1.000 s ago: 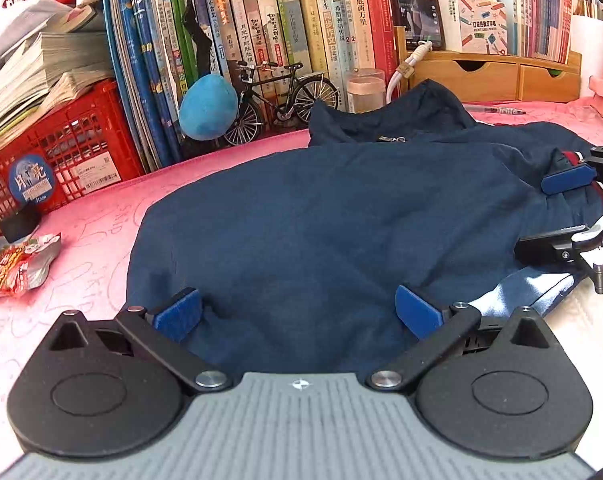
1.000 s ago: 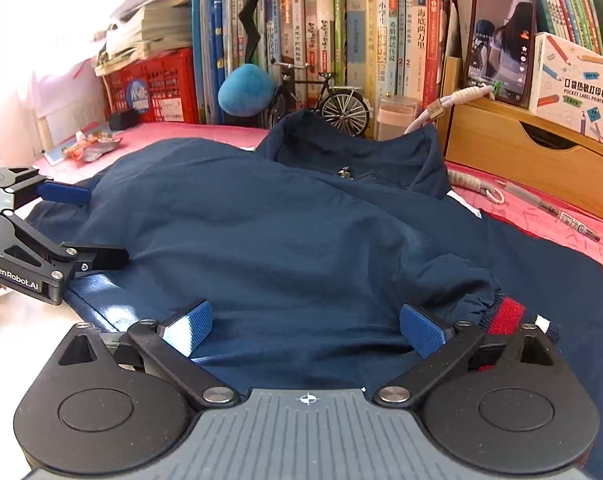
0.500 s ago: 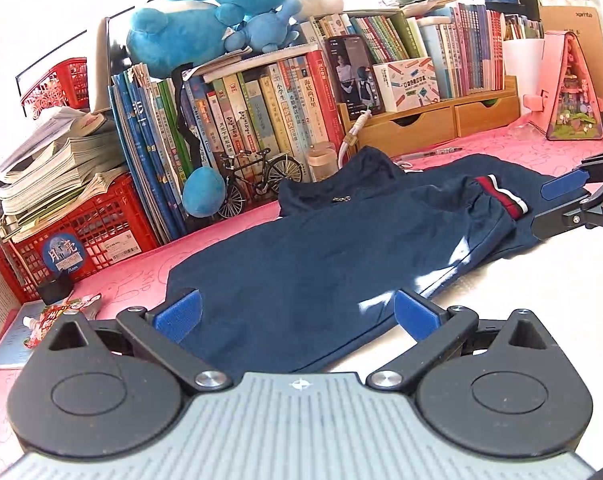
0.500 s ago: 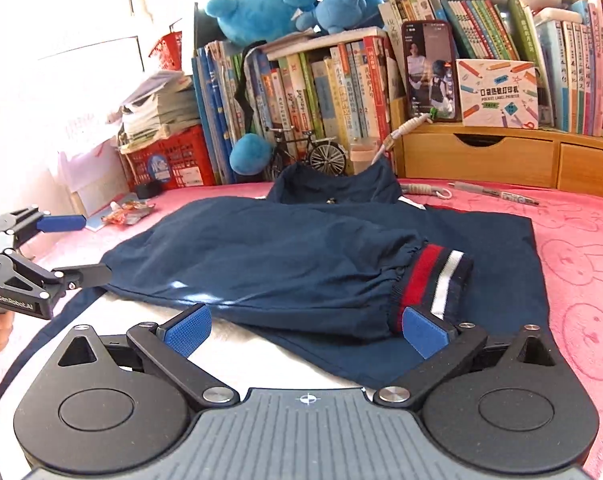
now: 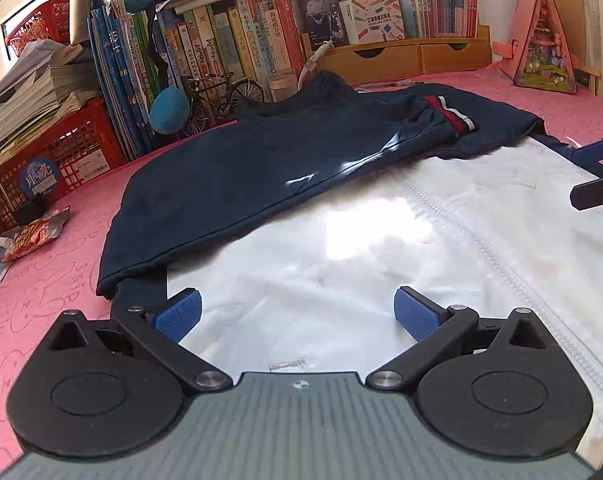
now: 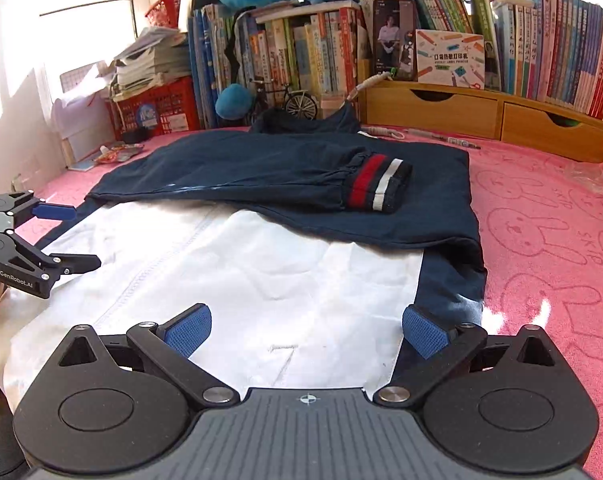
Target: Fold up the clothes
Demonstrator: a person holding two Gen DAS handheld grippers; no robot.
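Since both pulled back from low over the cloth | jacket (image 6: 285, 216) flat on pink table (image 6: 549, 232), sleeve with striped cuff (image 6: 377, 186) crosses chest | left hand-held gripper (image 5: 297, 312), right hand-held gripper (image 6: 307, 330) jaws apart, empty | sleeve fold looks done, hem fold likely next

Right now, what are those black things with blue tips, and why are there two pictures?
They are tongs that a person holds, one in each hand, each with a small camera looking along its fingers. One picture comes from the left tongs, the other from the right tongs. Both are open and hold nothing. On the pink bunny cloth lies a jacket, navy outside and white inside, with its striped cuff folded across. Each camera also glimpses the other tongs at the edge. Behind stand books and a toy bicycle.
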